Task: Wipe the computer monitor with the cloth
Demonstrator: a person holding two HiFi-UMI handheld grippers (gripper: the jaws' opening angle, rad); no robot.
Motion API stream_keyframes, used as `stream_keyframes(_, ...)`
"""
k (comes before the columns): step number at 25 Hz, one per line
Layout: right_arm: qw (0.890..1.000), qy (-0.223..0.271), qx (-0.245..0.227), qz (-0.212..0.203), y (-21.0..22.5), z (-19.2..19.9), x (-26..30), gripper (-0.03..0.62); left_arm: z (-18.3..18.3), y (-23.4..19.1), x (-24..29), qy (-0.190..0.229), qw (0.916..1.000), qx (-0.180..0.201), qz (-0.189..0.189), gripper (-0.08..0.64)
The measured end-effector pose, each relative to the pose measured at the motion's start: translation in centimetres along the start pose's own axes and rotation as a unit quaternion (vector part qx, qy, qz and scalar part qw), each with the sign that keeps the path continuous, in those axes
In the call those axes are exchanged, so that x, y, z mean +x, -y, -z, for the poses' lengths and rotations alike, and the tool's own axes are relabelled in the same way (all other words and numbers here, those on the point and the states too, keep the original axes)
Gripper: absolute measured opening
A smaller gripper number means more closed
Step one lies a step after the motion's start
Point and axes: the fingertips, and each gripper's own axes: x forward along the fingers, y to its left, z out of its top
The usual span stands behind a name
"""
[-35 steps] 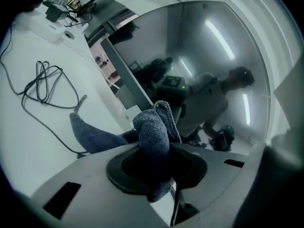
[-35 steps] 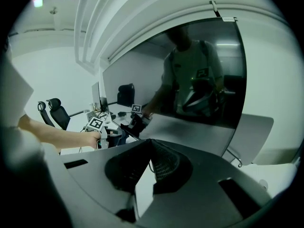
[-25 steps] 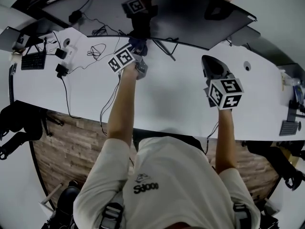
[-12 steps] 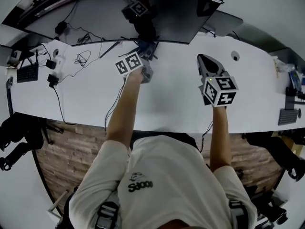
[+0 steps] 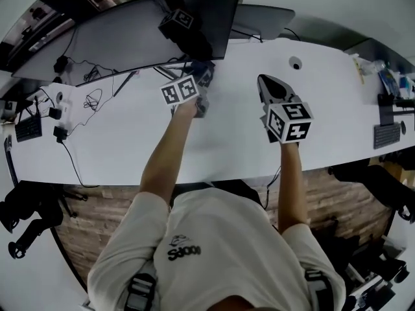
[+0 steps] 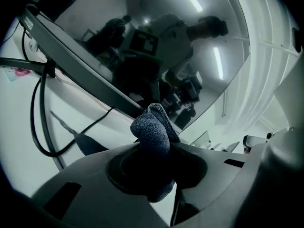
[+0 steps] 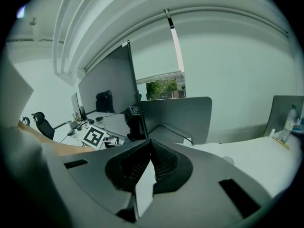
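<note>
**Holding the cloth at the foot of the monitor, wipe about to begin**

Closest to me, the left gripper has its jaws pinched on a wad of dark grey cloth, which bulges up and forward out of them. The right gripper hovers over the white desk off to the side, its jaws pressed together at the tips with nothing between them.

Just past the cloth runs the bottom edge of the monitor, a wide dark screen that mirrors the room and ceiling lights. I cannot tell whether the cloth touches it or sits just short.

I judge that the wiping is only getting started. The next move calls for lifting the wad onto the glass, pressing lightly and sweeping across, with the grip kept firm so that the cloth does not slip out.

Loose black cables trail over the desk under the screen, close to the left gripper, and could snag a low stroke; the monitor stand is also near.

Farther off stand a grey panel, a keyboard and a bottle, all well clear.
</note>
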Motion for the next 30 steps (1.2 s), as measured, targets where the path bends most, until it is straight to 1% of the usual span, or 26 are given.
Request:
stream_keyframes(3, 1.000, 0.000, 0.004, 0.014, 1.2, 0.4, -1.1, 0.006, 1.1, 1.7, 1.9, -0.007, 0.9998, 0.017, 0.004, 0.106)
stream_keyframes(8, 0.999, -0.001, 0.013, 0.035, 3.1, 1.3, -2.7, 0.006, 2.5, 3.8, 4.6, -0.023, 0.9966, 0.080, 0.000, 0.106)
stream_keyframes(11, 0.999, -0.005, 0.021, 0.046, 4.1, 2.2, -3.6, 0.006, 3.3, 5.7, 5.8, -0.035, 0.9938, 0.103, 0.024, 0.106)
stream_keyframes(13, 0.998, -0.004, 0.031, 0.048, 4.4, 2.7, -4.0, 0.006, 2.7, 7.2, 6.2, -0.023, 0.9920, 0.118, 0.039, 0.106)
stream_keyframes(15, 0.998, -0.002, 0.039, 0.048, 4.6, 3.0, -4.5, 0.006, 1.4, 7.8, 6.3, -0.001, 0.9927, 0.116, 0.033, 0.104)
stream_keyframes(20, 0.998, 0.001, 0.043, 0.051, 4.9, 3.2, -5.7, 0.006, 0.3, 8.5, 5.7, 0.025, 0.9952, 0.095, 0.008, 0.104)
stream_keyframes(23, 0.998, 0.008, 0.043, 0.048, 4.5, 2.7, -5.9, 0.006, -0.5, 9.2, 4.8, 0.037, 0.9958, 0.084, 0.010, 0.104)
stream_keyframes(25, 0.998, 0.013, 0.044, 0.047, 4.2, 2.4, -6.1, 0.006, -1.4, 10.1, 4.1, 0.042, 0.9954, 0.086, 0.014, 0.104)
stream_keyframes(27, 0.998, 0.017, 0.044, 0.045, 3.9, 2.0, -6.1, 0.006, -2.6, 11.3, 3.2, 0.053, 0.9949, 0.084, 0.016, 0.104)
stream_keyframes(30, 0.998, 0.023, 0.042, 0.040, 3.3, 1.2, -6.2, 0.006, -4.3, 12.8, 1.8, 0.072, 0.9945, 0.073, 0.021, 0.104)
